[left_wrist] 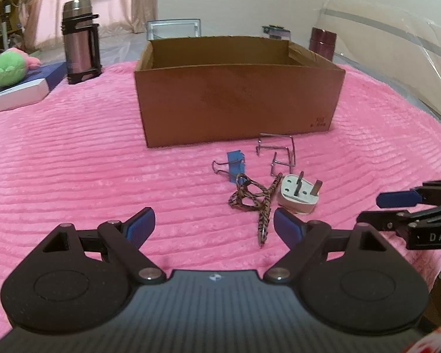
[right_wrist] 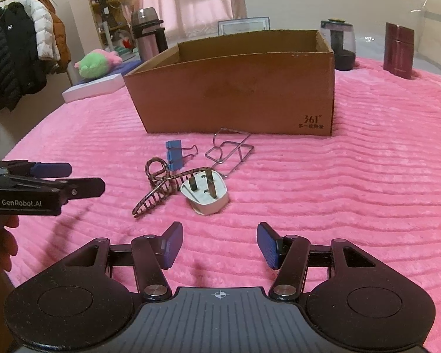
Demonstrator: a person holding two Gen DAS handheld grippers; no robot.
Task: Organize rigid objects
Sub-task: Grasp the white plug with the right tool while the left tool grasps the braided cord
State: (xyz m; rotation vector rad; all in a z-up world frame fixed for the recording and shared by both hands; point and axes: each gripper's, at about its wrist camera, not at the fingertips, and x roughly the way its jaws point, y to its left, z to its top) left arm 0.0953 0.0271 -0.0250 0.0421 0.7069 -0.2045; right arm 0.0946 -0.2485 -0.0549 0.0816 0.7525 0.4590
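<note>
On the pink ribbed blanket (left_wrist: 88, 161), in front of an open cardboard box (left_wrist: 238, 94) (right_wrist: 238, 88), lie a white plug (left_wrist: 298, 195) (right_wrist: 205, 195) with its prongs up, a tortoiseshell hair claw (left_wrist: 255, 200) (right_wrist: 158, 188), a blue binder clip (left_wrist: 235, 166) (right_wrist: 173, 156) and a bent wire stand (left_wrist: 276, 153) (right_wrist: 230, 151). My left gripper (left_wrist: 214, 223) (right_wrist: 85, 178) is open, short of the claw's near tip. My right gripper (right_wrist: 220, 242) (left_wrist: 370, 208) is open with nothing between its pads, just short of the plug.
A steel thermos (left_wrist: 80, 41) and a green plush toy (left_wrist: 8, 67) on a flat white box stand at the back left. A dark jar (right_wrist: 341, 44) and a maroon canister (right_wrist: 398, 50) stand behind the box on the right. Coats (right_wrist: 14, 58) hang far left.
</note>
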